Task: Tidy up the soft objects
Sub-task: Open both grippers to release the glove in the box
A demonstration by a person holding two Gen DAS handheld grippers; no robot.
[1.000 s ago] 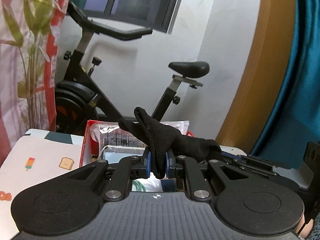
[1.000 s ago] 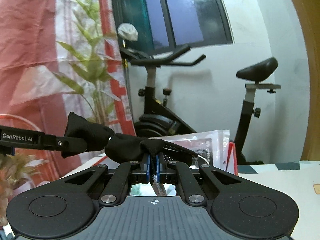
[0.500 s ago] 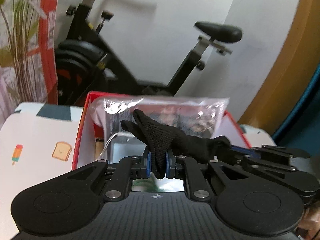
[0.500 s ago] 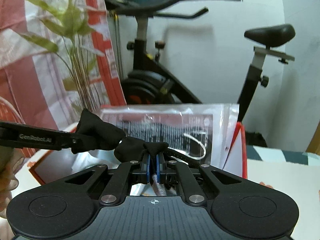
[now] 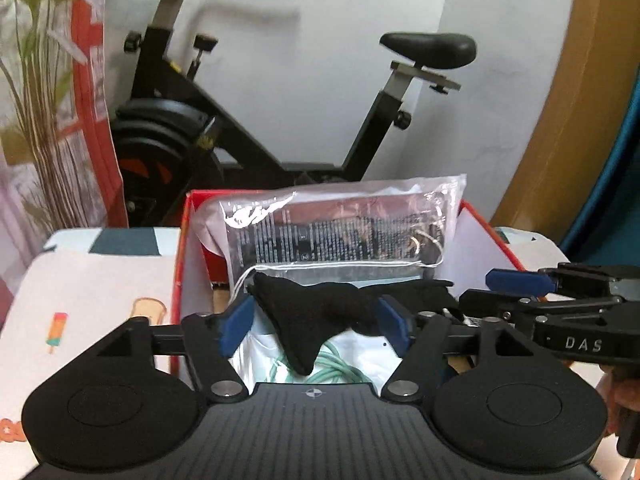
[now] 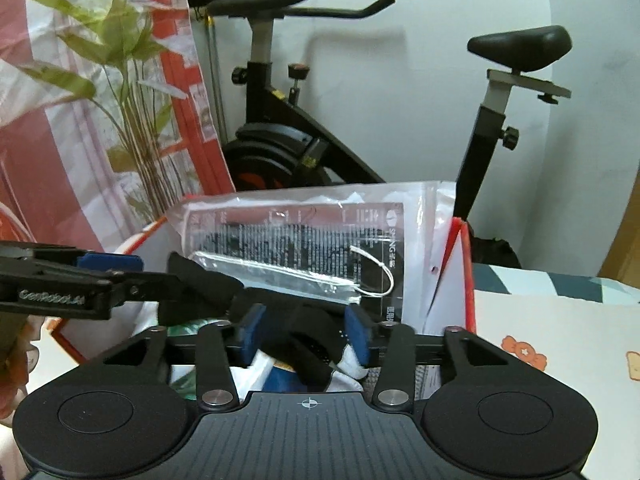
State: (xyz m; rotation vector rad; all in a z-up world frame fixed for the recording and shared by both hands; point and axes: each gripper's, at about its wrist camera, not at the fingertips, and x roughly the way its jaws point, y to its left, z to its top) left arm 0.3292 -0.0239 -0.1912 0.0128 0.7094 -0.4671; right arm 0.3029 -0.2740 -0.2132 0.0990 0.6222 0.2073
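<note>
A black knit glove (image 5: pixel 316 316) lies loose between the spread blue pads of my left gripper (image 5: pixel 316 322), over the open red box (image 5: pixel 182 248). My left gripper is open. In the right wrist view the same glove (image 6: pixel 308 332) stretches between the blue pads of my right gripper (image 6: pixel 306 332), which is also open. The left gripper's arm (image 6: pixel 80 284) reaches in from the left there, and the right gripper (image 5: pixel 560 300) shows at the right of the left wrist view. The glove's lower end hangs into the box.
The red box holds a clear plastic packet with printed text (image 5: pixel 340 232), a white bag and a coiled green cable (image 5: pixel 320 372). It stands on a table with a cartoon-print cloth (image 5: pixel 80 312). An exercise bike (image 5: pixel 280 92) and a plant (image 6: pixel 120 80) stand behind.
Both grippers have opened and let go of the glove. Both have tilted down over the red box, and the glove now rests in it.
</note>
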